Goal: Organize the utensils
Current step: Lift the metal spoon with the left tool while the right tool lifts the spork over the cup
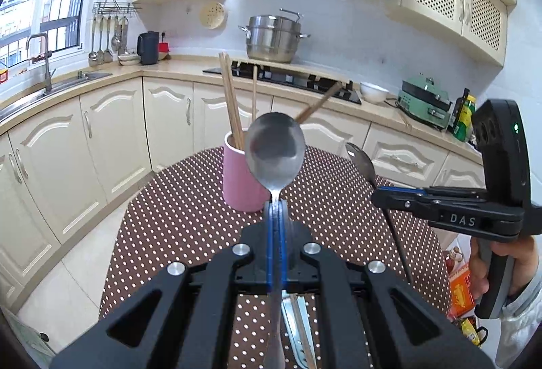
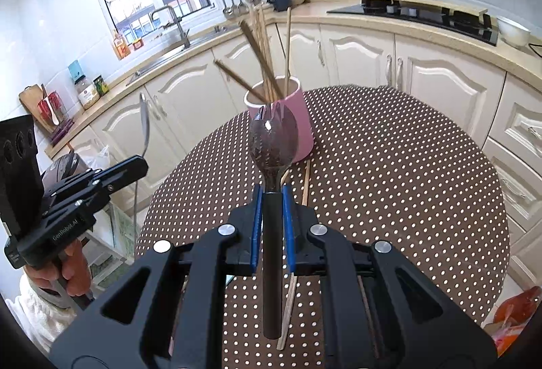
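Observation:
My left gripper is shut on the handle of a steel spoon, bowl up, just in front of the pink holder. The holder stands on the dotted table with several wooden chopsticks in it. My right gripper is shut on a black-handled spork, held above the table in front of the pink holder. The right gripper also shows in the left wrist view, the left gripper in the right wrist view. Loose chopsticks lie on the table.
A metal utensil lies on the table under my left gripper. Cream cabinets and counter ring the table, with a sink, stove and steel pot. Orange packages sit beyond the table's right edge.

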`<state>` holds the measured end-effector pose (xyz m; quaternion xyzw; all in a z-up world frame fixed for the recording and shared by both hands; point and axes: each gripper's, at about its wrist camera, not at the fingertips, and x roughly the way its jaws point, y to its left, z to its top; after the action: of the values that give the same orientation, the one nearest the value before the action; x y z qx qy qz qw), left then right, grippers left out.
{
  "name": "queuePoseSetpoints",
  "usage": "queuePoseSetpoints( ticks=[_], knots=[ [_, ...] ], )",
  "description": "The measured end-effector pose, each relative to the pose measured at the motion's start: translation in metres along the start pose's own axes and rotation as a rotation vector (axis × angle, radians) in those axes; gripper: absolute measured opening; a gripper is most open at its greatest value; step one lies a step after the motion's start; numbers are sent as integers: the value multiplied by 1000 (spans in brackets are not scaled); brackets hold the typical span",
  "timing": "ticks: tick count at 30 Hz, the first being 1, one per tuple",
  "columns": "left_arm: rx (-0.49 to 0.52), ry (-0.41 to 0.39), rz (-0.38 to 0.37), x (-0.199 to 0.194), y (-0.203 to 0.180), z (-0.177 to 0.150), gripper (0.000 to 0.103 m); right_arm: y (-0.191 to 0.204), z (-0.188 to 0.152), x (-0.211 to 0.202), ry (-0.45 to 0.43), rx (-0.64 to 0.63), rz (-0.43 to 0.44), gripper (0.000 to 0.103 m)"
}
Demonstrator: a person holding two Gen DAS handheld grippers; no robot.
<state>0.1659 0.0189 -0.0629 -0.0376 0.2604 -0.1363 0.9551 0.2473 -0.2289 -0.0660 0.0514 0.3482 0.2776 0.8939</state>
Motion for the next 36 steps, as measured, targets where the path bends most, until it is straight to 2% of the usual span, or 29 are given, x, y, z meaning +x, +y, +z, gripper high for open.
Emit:
queuePoseSetpoints(
  ticks=[13,21,27,36],
  knots=[
    [-21,-76,22,13,23,41,3,-13,27,-2,-124,33,-15,12],
    [-45,-159,32,37,33,73,3,-28,53,5,-246,62,-55,12],
    [-74,-250,4,60,40,97,3,-34,79,23,-327,65,-40,12],
    [-117,-314,-27,108,45,118,3,-48,115,60,-438,114,28,12]
  ],
)
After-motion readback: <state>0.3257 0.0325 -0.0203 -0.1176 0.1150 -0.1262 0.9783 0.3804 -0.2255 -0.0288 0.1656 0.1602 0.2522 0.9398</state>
